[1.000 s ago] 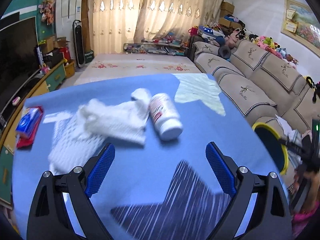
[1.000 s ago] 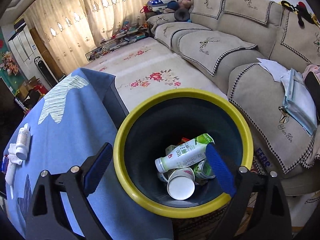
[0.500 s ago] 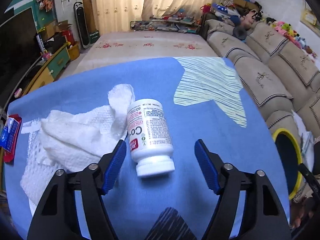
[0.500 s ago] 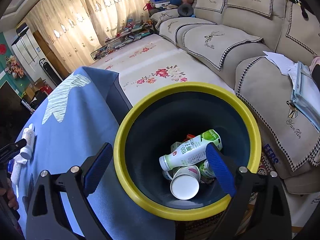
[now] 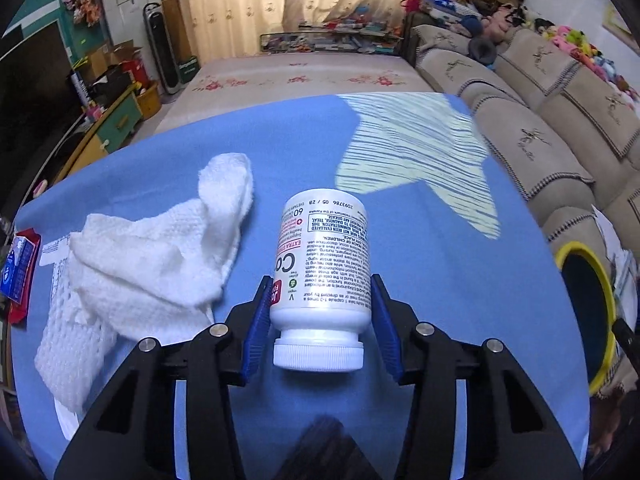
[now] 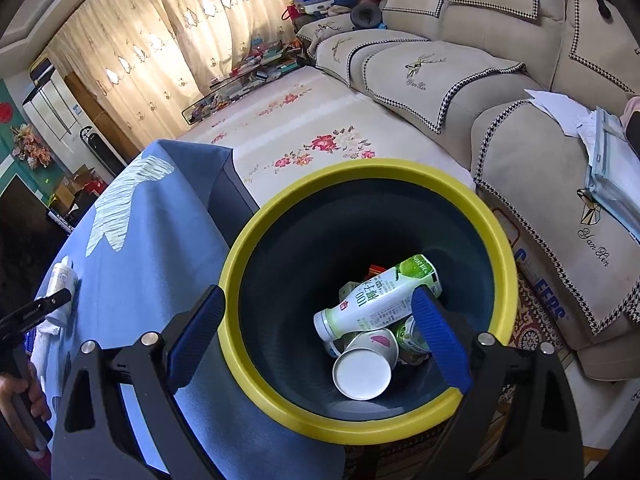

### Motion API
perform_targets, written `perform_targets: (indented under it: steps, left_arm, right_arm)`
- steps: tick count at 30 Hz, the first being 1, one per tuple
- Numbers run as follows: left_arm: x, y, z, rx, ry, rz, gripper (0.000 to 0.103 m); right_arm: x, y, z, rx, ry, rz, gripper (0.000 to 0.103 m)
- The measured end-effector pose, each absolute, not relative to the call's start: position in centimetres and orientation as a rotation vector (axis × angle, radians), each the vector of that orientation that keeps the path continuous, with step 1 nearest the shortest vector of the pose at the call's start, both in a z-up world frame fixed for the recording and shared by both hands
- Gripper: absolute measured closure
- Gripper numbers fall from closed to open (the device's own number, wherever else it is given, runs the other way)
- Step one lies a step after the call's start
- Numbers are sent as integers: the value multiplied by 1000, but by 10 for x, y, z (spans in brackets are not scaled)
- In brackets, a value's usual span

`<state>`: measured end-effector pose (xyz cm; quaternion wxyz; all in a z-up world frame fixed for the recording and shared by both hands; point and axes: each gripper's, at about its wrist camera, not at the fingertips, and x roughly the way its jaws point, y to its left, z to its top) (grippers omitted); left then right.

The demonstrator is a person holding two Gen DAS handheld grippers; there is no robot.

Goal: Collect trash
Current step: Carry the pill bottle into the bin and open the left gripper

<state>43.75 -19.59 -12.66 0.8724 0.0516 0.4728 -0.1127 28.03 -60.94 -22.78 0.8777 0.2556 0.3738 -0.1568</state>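
A white pill bottle [image 5: 322, 264] lies on its side on the blue tablecloth [image 5: 420, 280], cap toward me. My left gripper [image 5: 320, 280] is closing its jaws around the bottle, and the blue pads touch both of its sides. A crumpled white paper towel [image 5: 152, 272] lies just left of the bottle. My right gripper [image 6: 316, 292] hangs open and empty above the yellow-rimmed dark trash bin [image 6: 360, 168]. The bin holds a green-and-white drink bottle [image 6: 376, 300] and a paper cup [image 6: 362, 372]. The bin [image 5: 572, 248] stands off the table's right edge.
A red-and-blue packet [image 5: 18, 276] lies at the table's left edge. A beige sofa [image 6: 500, 80] with papers on it runs beside the bin. A flowered rug [image 5: 300, 76] lies beyond the table. A hand [image 6: 24, 396] holds the left gripper.
My left gripper moved forward and down over the pill bottle, and its jaws narrowed from wide apart to touching the bottle's sides. The right gripper stayed over the bin.
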Motion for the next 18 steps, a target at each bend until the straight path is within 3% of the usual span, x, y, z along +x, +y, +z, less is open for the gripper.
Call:
perform_targets:
  steps: [10,18]
  left_arm:
    - [358,-243,-85,182,904,-419,56]
    - [310,-334,-69,258,877,-616,56]
  right_arm:
    - [255,-626,-215,539,730,-346,14]
    - [224,-652,-213,542,702,-404,14]
